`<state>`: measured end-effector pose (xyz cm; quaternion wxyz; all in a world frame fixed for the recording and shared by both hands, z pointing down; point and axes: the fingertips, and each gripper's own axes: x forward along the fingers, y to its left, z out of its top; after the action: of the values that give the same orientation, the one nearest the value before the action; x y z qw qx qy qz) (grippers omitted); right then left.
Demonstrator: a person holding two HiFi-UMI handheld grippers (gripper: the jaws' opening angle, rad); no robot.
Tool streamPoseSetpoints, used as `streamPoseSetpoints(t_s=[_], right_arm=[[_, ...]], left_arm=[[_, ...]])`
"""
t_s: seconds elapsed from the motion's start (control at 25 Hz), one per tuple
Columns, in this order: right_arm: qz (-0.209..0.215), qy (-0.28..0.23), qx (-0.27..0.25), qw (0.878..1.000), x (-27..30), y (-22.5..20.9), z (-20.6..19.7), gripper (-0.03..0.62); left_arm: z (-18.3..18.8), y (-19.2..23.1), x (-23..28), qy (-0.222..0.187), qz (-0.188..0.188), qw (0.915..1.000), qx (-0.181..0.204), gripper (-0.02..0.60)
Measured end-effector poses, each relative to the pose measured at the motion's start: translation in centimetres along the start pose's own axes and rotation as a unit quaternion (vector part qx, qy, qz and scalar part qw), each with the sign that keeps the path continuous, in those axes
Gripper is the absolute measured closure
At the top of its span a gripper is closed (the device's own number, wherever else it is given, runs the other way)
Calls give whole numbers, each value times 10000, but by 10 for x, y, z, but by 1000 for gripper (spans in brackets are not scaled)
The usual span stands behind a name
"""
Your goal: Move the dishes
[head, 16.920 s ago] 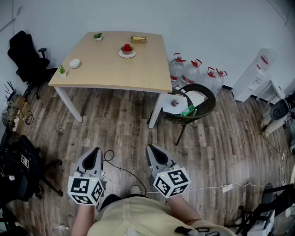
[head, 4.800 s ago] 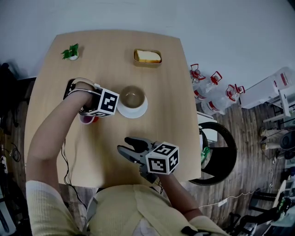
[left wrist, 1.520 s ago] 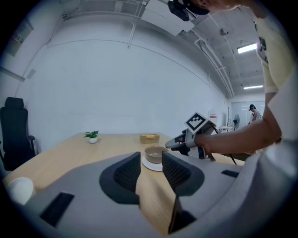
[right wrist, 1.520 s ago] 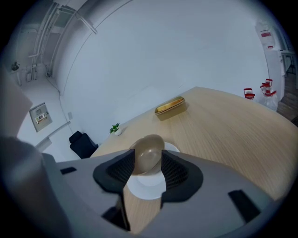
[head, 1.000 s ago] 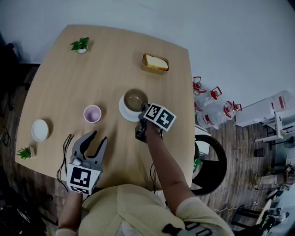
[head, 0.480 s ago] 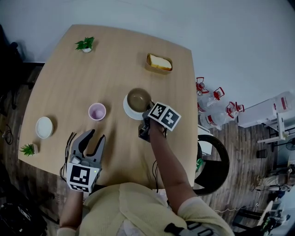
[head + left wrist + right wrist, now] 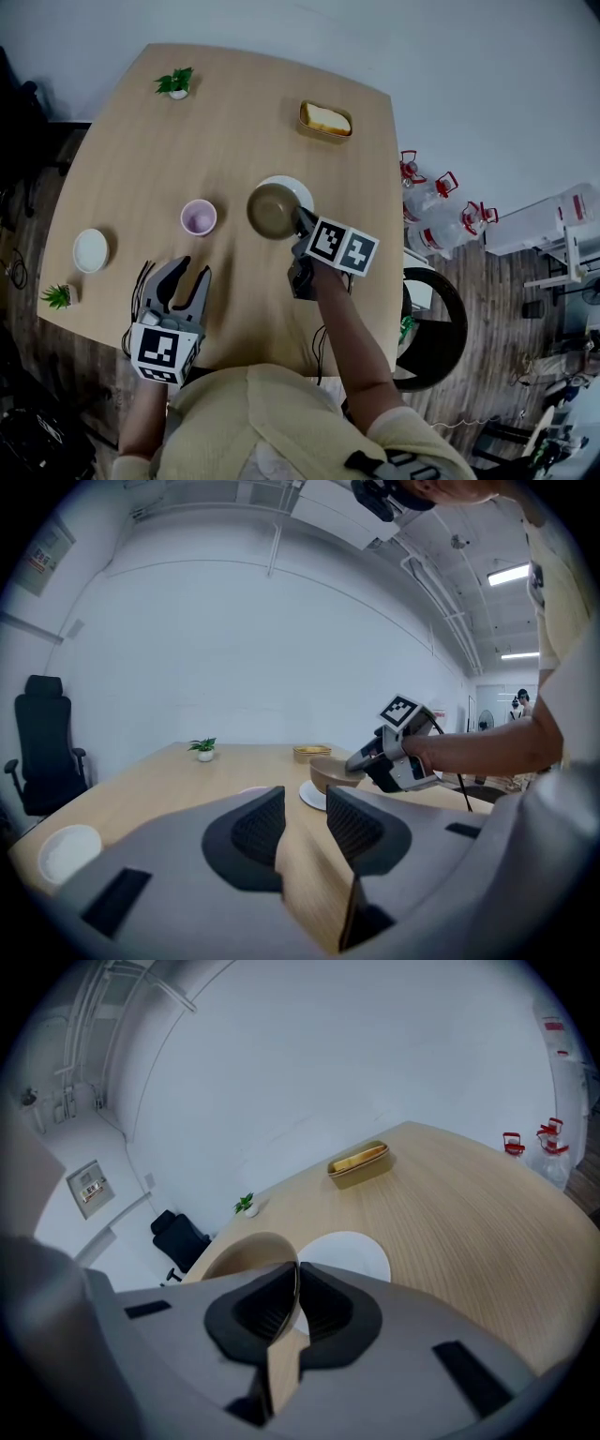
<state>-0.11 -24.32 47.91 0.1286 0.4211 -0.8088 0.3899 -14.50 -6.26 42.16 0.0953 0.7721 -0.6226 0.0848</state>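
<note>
A brown bowl [image 7: 269, 210] hangs a little above the table, to the left of the white saucer [image 7: 292, 187] it stood on. My right gripper [image 7: 301, 219] is shut on the bowl's near right rim. In the right gripper view the rim of the bowl [image 7: 242, 1252] runs between the shut jaws, with the saucer [image 7: 354, 1252] beyond. My left gripper [image 7: 190, 272] is open and holds nothing, over the table's front left part. Its view shows the bowl [image 7: 331, 772] held by the right gripper [image 7: 361, 759]. A pink cup [image 7: 198, 217] stands left of the bowl.
A yellow tray with bread [image 7: 325, 120] sits at the far right of the wooden table [image 7: 141, 159]. A small white dish [image 7: 91, 249] and a potted plant [image 7: 58, 296] are at the left edge; another plant [image 7: 175, 81] is far left. Water jugs [image 7: 441, 202] and a chair [image 7: 431, 323] stand right.
The right gripper has lifted the brown bowl off the saucer and carried it a little left. The saucer now lies bare. The left gripper has stayed almost still.
</note>
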Motion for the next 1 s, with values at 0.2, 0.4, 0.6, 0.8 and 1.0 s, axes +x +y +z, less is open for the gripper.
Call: streamPoseSetpoints(t_s=[0.2,0.4,0.6,0.8,1.0], right_arm=[[298,315,-449,9980,-9,20,-24,565],[537,676,-754,9934,-12,33,-53,565],[769,1020,-1122,9855,-13,47,-81,565],[962,1290,-1393,9771,-11,62,-105,565],[1072,1475,-1609,9700,-10,72,-126,565]], left_arm=[[-7,2,-3,54,59,10000,-36,440],[-9,4,-6,46,126,9999,-77,440],[-15,5,-7,111,178,9995,-229,440],[-19,8,-8,114,242,9993,-248,440],[-20,15,-9,123,351,9990,-231,440]])
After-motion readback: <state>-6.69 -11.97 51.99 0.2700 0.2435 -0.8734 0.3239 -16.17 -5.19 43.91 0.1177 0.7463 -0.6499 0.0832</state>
